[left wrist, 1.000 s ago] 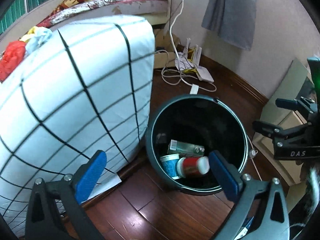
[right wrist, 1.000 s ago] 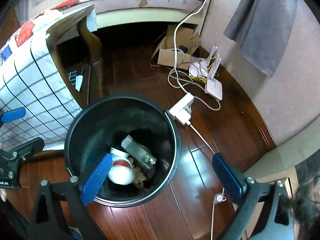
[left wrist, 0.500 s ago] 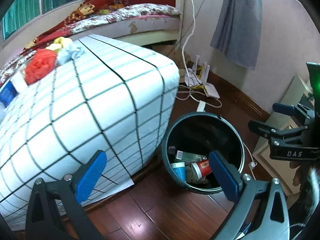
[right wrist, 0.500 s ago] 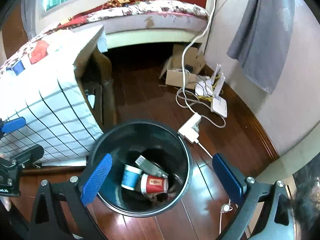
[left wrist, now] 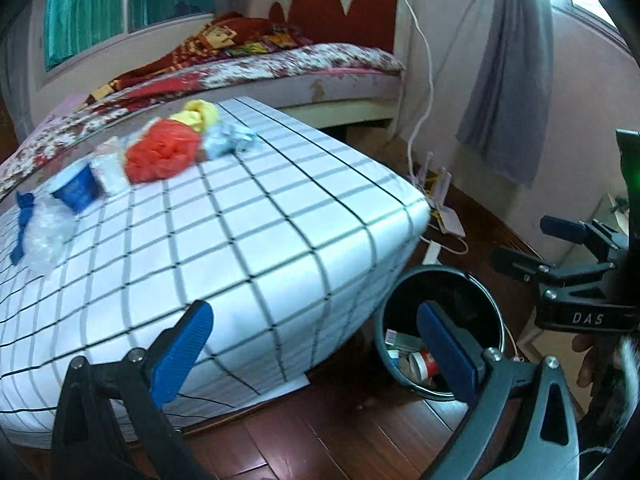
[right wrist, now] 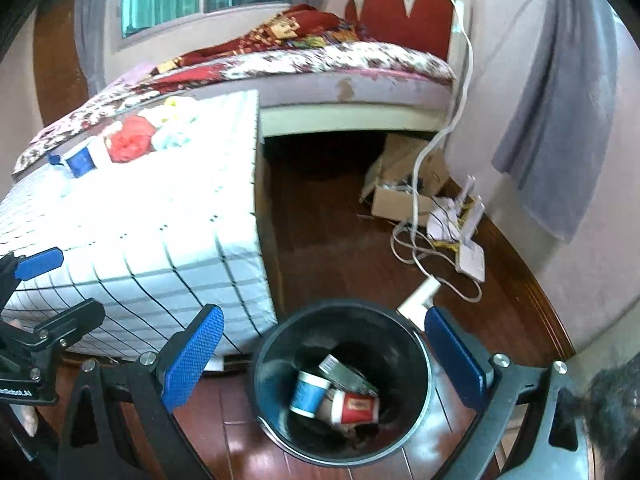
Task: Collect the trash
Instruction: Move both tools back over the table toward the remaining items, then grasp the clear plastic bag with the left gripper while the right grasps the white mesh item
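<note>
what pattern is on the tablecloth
White with a black grid of lines on the tablecloth, clearest in the left wrist view.

- Daylight comes in through the window (left wrist: 120, 8) behind the bed, with a second bright patch at the top right corner of the left wrist view.
- The checked cloth (right wrist: 132, 216) on the table blows out to near white in the right wrist view, its grid lines washed away on top.
- The inside of the bin (right wrist: 340, 384) is deep in shadow, and so is the space under the bed (right wrist: 328, 152).
- The wood floor (right wrist: 248, 456) shows soft reflected glare.
- Motion blur smears the clutter on the cloth in both views.
- Fisheye bending curves walls and curtain; black vignette rings every corner.
</note>
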Demonstrator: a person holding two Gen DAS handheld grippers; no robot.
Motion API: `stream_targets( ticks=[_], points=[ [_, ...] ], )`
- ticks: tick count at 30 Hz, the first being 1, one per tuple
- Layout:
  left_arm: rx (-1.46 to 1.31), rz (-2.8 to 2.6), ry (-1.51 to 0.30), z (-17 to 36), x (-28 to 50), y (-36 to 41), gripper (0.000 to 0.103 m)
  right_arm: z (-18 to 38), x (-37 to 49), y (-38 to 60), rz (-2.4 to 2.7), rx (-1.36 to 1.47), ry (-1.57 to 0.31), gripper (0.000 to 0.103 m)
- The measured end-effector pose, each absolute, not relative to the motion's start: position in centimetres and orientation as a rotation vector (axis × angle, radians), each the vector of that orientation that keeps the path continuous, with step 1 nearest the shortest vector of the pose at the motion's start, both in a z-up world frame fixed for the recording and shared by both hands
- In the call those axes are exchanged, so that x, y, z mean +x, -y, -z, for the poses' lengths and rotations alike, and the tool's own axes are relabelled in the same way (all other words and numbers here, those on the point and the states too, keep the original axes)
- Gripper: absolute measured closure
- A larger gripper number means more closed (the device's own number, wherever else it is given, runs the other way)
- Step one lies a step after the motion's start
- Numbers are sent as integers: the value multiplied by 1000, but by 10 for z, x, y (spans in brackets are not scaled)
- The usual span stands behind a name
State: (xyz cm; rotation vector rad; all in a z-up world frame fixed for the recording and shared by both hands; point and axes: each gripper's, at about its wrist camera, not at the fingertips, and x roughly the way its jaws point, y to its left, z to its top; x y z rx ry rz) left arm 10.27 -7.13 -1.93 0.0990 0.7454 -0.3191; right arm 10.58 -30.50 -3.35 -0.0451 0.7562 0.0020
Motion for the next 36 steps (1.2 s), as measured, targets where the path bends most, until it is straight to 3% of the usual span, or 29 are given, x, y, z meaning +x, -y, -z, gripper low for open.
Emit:
stream_targets(
  ticks=[30, 33, 36],
  points=[
    [-49, 11, -681, 3, 117, -124, 1, 0, 156, 142, -261, -64, -680, 1],
    [-74, -24, -687, 3, 130, -143, 2, -5, 172, 130, -258, -65, -686, 1],
    [-102, -40, -725, 7, 151, -155, 10, -11, 195, 129, -219, -50, -696, 1]
  ],
)
